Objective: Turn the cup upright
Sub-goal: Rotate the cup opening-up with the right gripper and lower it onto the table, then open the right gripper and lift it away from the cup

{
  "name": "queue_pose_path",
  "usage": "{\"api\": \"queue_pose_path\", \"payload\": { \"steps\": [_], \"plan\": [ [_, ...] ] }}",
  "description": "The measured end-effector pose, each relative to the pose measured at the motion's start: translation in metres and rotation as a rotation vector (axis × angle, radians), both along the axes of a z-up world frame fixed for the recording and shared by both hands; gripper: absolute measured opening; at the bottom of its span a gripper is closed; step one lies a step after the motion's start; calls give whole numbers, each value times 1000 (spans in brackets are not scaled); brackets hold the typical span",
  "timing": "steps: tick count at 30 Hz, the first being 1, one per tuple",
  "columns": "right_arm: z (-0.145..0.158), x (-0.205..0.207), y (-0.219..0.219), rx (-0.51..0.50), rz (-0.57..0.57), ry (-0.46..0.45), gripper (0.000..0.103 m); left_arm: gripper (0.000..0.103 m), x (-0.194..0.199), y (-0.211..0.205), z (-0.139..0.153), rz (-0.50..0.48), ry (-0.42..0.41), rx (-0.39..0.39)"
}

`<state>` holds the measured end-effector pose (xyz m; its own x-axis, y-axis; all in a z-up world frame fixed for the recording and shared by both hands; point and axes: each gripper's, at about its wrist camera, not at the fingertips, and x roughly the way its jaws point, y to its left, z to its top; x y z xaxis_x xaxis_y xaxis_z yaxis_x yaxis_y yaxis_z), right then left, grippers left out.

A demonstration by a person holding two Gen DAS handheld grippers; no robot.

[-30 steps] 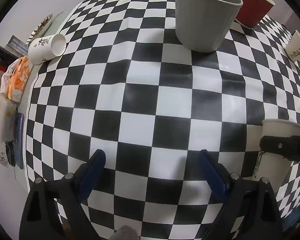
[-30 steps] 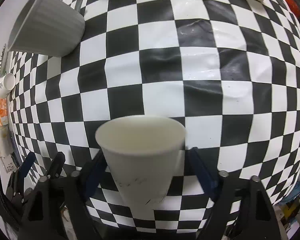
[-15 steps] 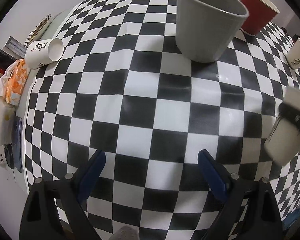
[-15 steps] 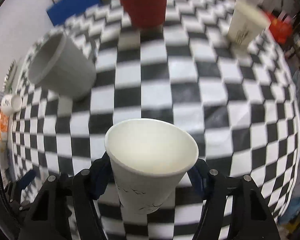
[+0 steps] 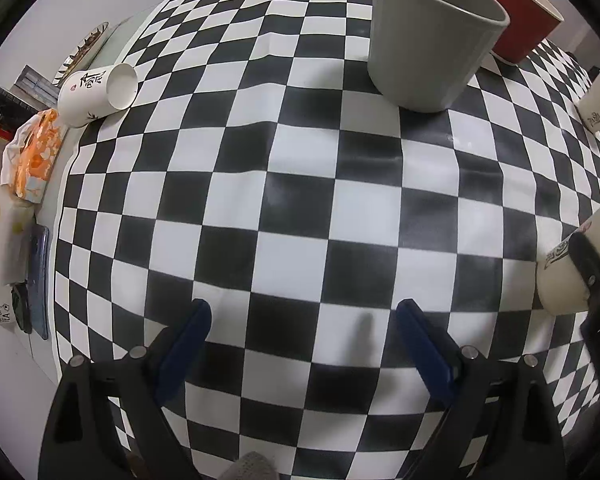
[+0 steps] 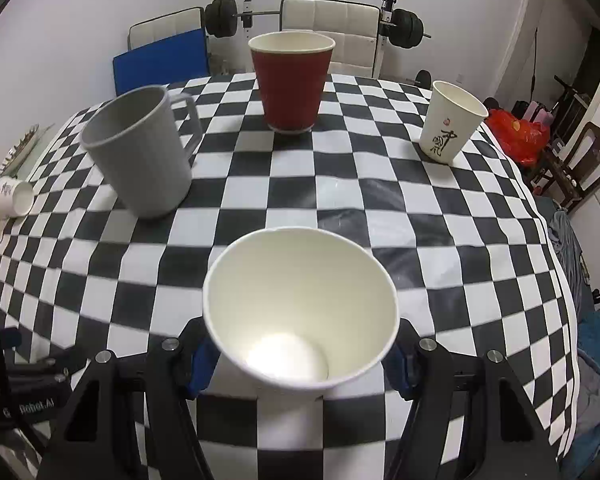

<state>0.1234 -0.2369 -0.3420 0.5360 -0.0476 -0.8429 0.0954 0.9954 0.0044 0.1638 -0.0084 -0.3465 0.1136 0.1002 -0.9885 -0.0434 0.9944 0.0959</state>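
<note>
- Paper cup: white, tapered, thin-walled with a rolled rim; plain pale interior, dark brush-style print and a small red mark on its outer wall in the left wrist view. Located at the near right of the table, clamped in the right gripper, mouth tipped toward that camera. Whether its base touches the cloth cannot be told.
- Right gripper: black frame, blue pads, jaws closed on the cup's lower wall from both sides.
- Left gripper: same build, jaws spread wide with nothing between them, hovering over bare cloth.
- Tablecloth: black-and-white check, glossy, faintly creased; appears slick.
- Grey mug: ribbed, rigid, handled, upright.
- Red cup: rippled paper sleeve, upright at the far side.
- Printed cup: white paper, upright at far right.
- Fallen cup: printed white paper, on its side at the left table edge.
- Risks, judged:
  - Thin paper may buckle or go oval under a tight squeeze.
  - The cone shape may slip between the pads if the grip loosens during rotation.
  - Letting go while the cup is tilted, or setting it down on its base edge, would likely topple the light cup or let it slide on the slick cloth.
</note>
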Motion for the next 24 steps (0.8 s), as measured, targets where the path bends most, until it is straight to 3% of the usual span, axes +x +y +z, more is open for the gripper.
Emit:
{"api": "queue_pose_path", "payload": {
  "steps": [11, 14, 24],
  "plan": [
    [-8, -23, 3, -18, -28, 67, 76, 94, -26, 5, 20, -27, -42, -20],
    [0, -28, 1, 4, -29, 63, 84, 94, -32, 9, 31, -29, -68, -21],
    [49, -65, -6, 28, -95, 1, 85, 94, -45, -8, 74, -86, -168, -36]
  ]
}}
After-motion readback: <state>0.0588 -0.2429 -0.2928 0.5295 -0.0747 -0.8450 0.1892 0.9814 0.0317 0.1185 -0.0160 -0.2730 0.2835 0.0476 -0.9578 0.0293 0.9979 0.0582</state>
